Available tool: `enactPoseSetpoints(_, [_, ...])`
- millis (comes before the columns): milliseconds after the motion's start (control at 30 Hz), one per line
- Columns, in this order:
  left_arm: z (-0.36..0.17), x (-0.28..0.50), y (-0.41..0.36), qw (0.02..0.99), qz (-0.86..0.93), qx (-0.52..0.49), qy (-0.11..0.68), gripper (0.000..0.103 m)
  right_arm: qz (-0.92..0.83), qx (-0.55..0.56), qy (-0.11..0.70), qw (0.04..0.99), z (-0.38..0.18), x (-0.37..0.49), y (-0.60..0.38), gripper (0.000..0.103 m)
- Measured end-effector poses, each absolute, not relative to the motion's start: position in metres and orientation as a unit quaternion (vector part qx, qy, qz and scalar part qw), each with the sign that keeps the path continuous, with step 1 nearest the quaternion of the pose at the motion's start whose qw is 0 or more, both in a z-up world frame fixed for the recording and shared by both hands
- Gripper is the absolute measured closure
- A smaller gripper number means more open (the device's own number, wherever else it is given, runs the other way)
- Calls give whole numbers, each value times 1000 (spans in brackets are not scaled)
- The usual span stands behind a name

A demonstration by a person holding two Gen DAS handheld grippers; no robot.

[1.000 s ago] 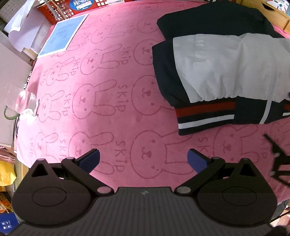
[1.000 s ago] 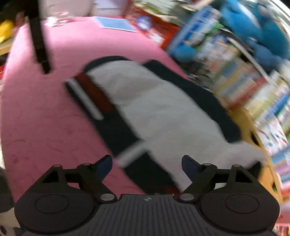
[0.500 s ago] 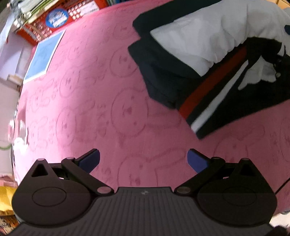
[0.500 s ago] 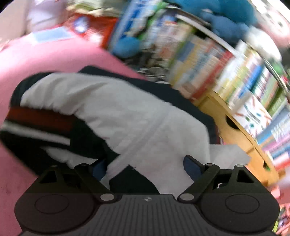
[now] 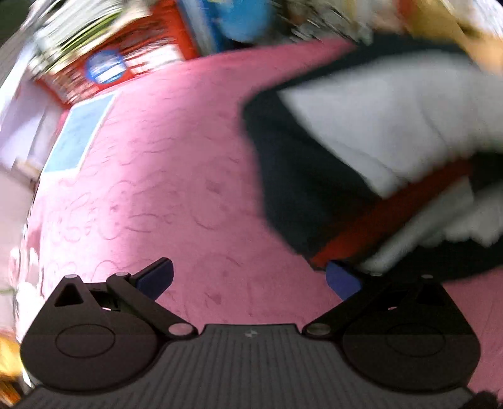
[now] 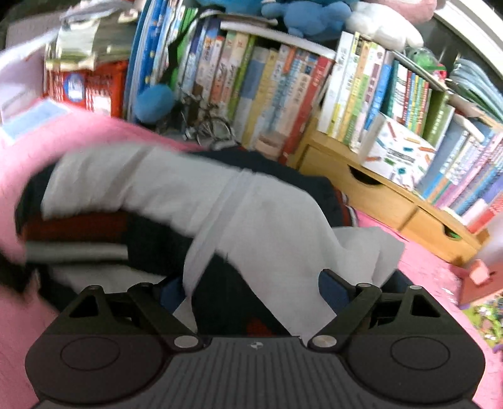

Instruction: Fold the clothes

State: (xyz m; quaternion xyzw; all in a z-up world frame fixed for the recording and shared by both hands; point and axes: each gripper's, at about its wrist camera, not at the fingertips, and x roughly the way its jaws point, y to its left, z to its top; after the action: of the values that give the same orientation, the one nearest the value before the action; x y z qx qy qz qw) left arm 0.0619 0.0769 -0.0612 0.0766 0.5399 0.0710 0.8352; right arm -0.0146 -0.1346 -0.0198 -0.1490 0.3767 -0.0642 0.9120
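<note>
Pink blanket with faint bunny outlines. Navy jacket with white lining, red and white stripes at the hem. Blue plush toy above multicoloured books; pale blue sheet.

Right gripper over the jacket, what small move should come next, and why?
Probably close the right gripper on the jacket. Its jaws stand open with white lining and navy fabric bunched between them, while the left gripper is open over the bare pink blanket.
</note>
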Motion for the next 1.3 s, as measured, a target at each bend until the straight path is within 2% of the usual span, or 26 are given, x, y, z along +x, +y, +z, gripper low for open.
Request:
enactPoseSetpoints(100, [-40,66,102,854,118,52,503,1,-80,-197,374,903,-32,-29,-133,14])
enactPoseSetpoints(200, [-33,55,96,866,70,60,492,1,-89,-234,370,895,-42,-40,-132,15])
enactPoseSetpoints(267, [-29,46,90,871,30,67,485,0,-79,-239,366,896,-43,-40,-130,21])
enactPoseSetpoints(333, [-25,37,83,875,-11,74,478,0,-67,-239,363,898,-41,-36,-128,40])
enactPoseSetpoints(367, [-23,33,80,877,-31,78,474,0,-61,-225,362,903,-36,-35,-130,47])
enactPoseSetpoints(433, [-29,24,59,875,-63,119,466,0,-51,-195,358,912,-25,-31,-133,67])
enactPoseSetpoints(500, [-39,16,33,870,-85,172,454,0,-46,-161,351,921,-13,-28,-138,71])
enactPoseSetpoints(700, [-65,25,-30,879,-87,287,371,0,-55,-125,327,935,11,-20,-158,71])
enactPoseSetpoints(800, [-74,44,-40,877,-53,312,361,0,-56,-137,327,933,10,-19,-163,70])
enactPoseSetpoints(1000, [-47,73,-8,901,-7,239,363,0,-50,-196,321,925,-12,-39,-158,55])
enactPoseSetpoints(1100, [-32,78,5,908,15,227,352,1,-16,-242,294,925,-26,-52,-131,42])
enactPoseSetpoints(1300, [2,79,28,922,22,182,340,0,-1,-254,271,929,-36,-44,-95,43])
